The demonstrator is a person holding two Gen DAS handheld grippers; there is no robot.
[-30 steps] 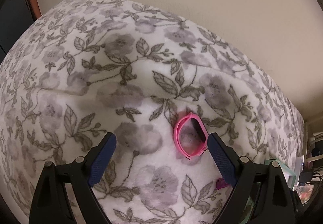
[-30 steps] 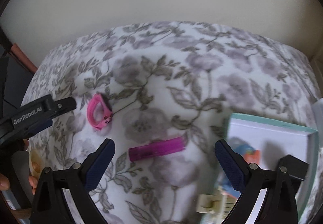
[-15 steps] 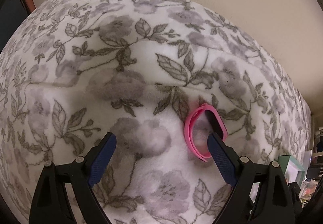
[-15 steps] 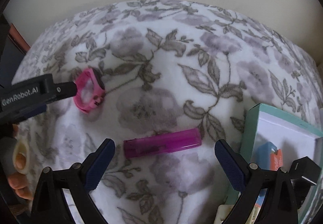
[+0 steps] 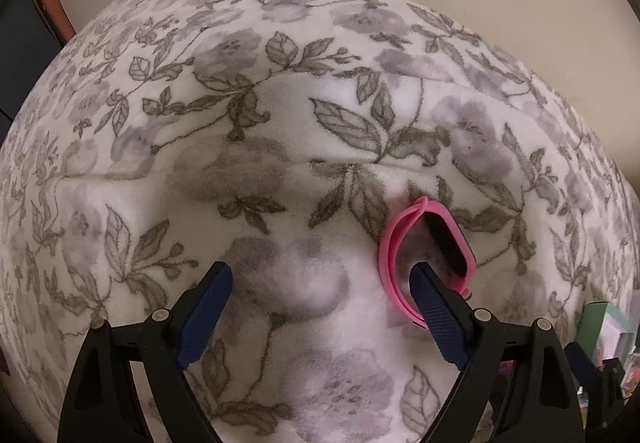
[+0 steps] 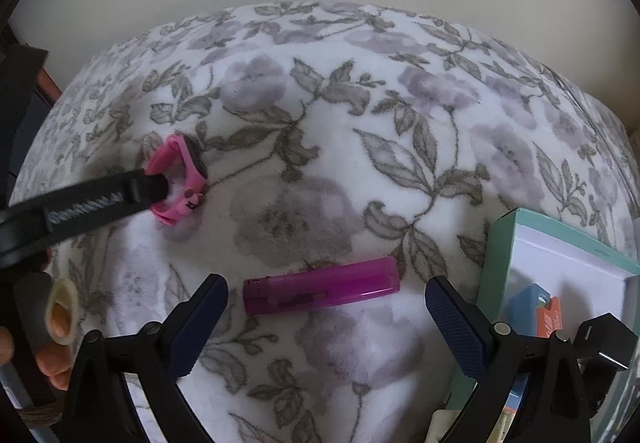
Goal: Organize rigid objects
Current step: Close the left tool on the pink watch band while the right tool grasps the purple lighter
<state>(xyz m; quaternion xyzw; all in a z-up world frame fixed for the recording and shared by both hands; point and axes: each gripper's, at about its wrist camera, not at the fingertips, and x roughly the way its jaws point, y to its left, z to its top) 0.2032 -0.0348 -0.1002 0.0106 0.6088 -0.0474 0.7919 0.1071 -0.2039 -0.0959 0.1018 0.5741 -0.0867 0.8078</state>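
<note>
A pink wristband watch with a dark face lies on the floral blanket. My left gripper is open; its right finger reaches into the band's loop. The band also shows in the right wrist view with the left gripper's finger at it. A purple lighter lies flat just ahead of my open right gripper, between its fingers. A teal box with a white inside holds a blue item and an orange item at the right.
A black adapter sits by the box beside the right finger. A beige wall runs behind the blanket. The person's hand holds the left gripper at the lower left. Clutter shows at the far right edge.
My left gripper has moved forward to the pink band, and its right finger now sits inside the loop. My right gripper has moved closer to the purple lighter.
</note>
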